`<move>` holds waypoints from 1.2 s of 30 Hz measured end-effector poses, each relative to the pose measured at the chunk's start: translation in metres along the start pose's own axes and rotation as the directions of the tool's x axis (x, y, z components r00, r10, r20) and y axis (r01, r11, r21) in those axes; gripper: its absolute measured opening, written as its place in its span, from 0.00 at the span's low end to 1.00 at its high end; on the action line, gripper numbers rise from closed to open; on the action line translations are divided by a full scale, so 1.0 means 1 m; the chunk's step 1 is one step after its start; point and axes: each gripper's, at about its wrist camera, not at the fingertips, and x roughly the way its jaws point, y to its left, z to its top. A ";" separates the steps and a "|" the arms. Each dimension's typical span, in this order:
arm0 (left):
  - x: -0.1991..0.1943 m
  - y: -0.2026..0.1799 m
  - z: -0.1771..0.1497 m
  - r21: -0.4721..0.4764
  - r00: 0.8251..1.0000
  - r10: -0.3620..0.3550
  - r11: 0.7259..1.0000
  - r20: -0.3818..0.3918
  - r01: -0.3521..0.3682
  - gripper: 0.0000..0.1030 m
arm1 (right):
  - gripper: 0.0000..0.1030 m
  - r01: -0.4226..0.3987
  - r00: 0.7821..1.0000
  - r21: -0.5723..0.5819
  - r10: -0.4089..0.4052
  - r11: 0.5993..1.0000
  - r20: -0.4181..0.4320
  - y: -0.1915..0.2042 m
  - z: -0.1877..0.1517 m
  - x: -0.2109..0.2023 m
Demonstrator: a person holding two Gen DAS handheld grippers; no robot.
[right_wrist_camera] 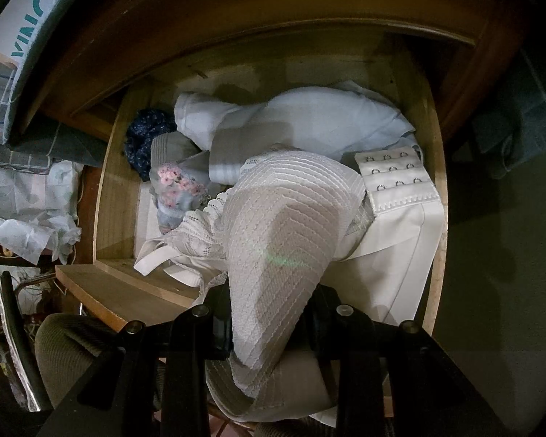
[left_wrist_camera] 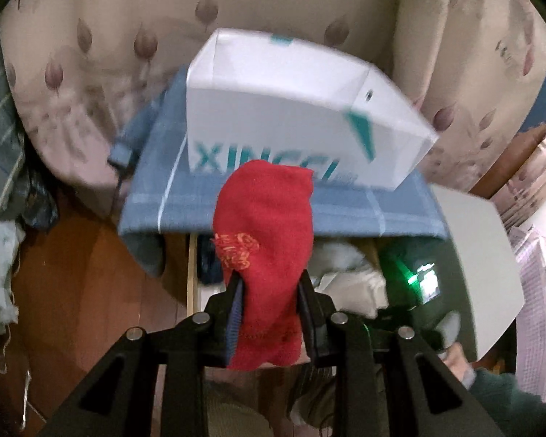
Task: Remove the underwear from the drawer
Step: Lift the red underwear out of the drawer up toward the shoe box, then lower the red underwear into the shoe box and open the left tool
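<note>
In the left wrist view, a red garment (left_wrist_camera: pixel 264 240) with orange stitching is pinched between the jaws of the left gripper (left_wrist_camera: pixel 269 291), which are pressed onto the cloth from both sides. The garment is held up above the open drawer (left_wrist_camera: pixel 192 269), whose pale wooden side is seen just beneath it. Beyond it, a white box (left_wrist_camera: pixel 291 109) with teal lettering is seen lying on a blue checked cloth (left_wrist_camera: pixel 273 211). A floral curtain (left_wrist_camera: pixel 91 54) is seen behind the box. At the lower right, a hand (left_wrist_camera: pixel 458 360) in a dark green sleeve is seen.

In the right wrist view, a white lace bra (right_wrist_camera: pixel 284 240) is clamped between the jaws of the right gripper (right_wrist_camera: pixel 273 324), and its hook-and-eye band (right_wrist_camera: pixel 391 173) is draped toward the drawer's right wall. The drawer (right_wrist_camera: pixel 109 196) is pulled open, and inside it are seen a white folded garment (right_wrist_camera: pixel 309 120), a dark blue floral piece (right_wrist_camera: pixel 143 138) and a pink floral piece (right_wrist_camera: pixel 180 185).
</note>
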 end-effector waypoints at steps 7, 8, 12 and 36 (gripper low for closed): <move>-0.052 -0.014 0.053 0.043 0.989 -0.013 0.999 0.148 0.007 0.27 | 0.28 0.001 1.000 0.000 -0.001 1.000 0.002 0.000 0.000 0.000; -0.057 -0.014 0.062 0.047 0.986 -0.012 0.999 0.168 0.004 0.27 | 0.28 0.001 1.000 0.000 -0.001 1.000 0.003 0.001 0.000 -0.001; -0.071 -0.014 0.100 0.032 0.972 0.010 0.999 0.236 -0.018 0.27 | 0.28 -0.001 1.000 0.000 0.001 1.000 0.003 0.001 0.000 -0.001; 0.058 -0.006 0.197 0.068 0.984 0.153 0.985 0.089 -0.159 0.27 | 0.29 -0.035 0.999 0.006 0.035 0.999 0.000 -0.002 0.002 0.002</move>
